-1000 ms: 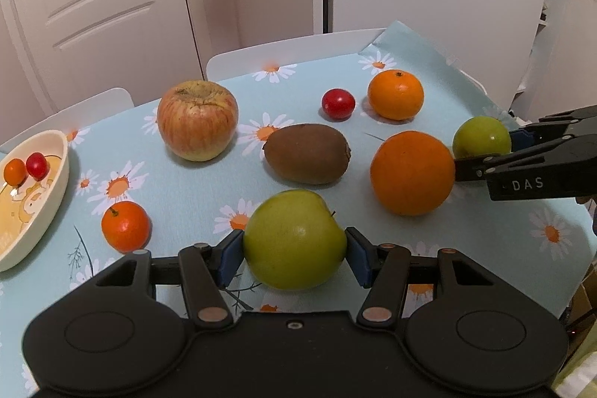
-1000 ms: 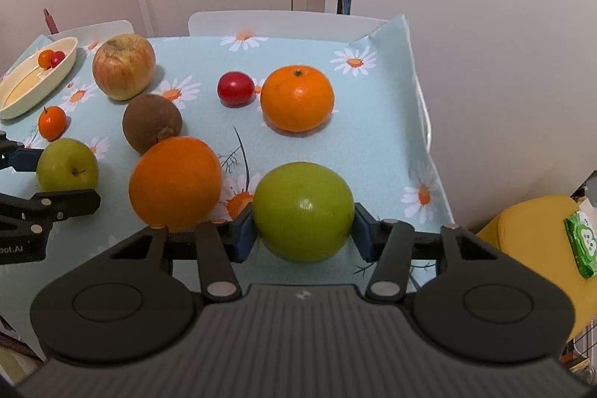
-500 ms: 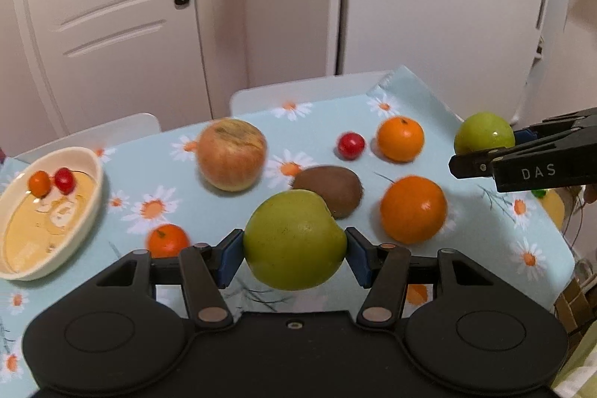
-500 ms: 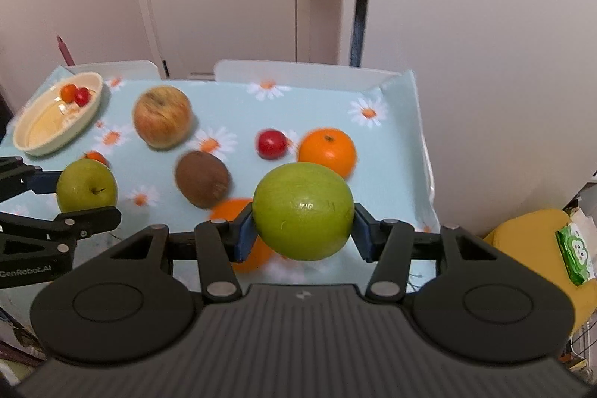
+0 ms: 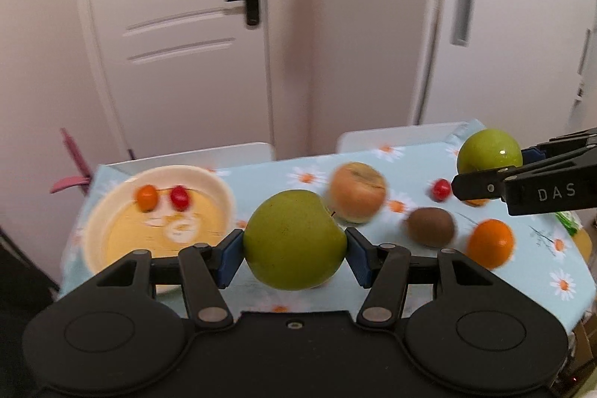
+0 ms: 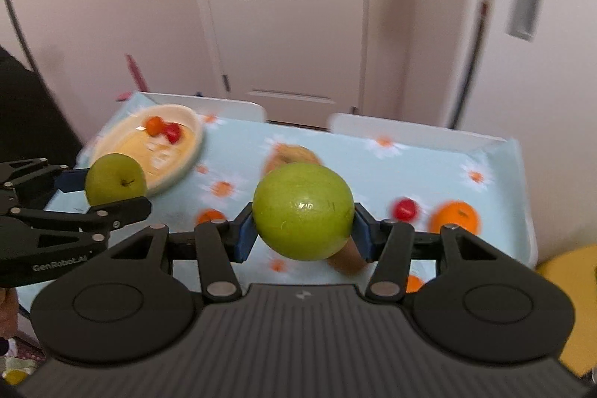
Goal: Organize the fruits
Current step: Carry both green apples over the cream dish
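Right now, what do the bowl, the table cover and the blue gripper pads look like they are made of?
Bowl: cream, smooth and thick-rimmed with a printed inside, likely glazed ceramic or hard plastic; blur leaves it open. Table cover: pale blue daisy print with a stiff raised edge, probably wipeable vinyl or oilcloth. Pads on the left gripper's fingers: matte blue, looks like rubber or soft plastic.

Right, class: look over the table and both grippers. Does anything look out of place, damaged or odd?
Nothing is spilled or broken. The large reddish apple looks blemished, with a brownish patch on top, though blur hides detail. Only two small fruits sit in the bowl; the rest lie loose on the tablecloth. Each gripper holds a green apple.
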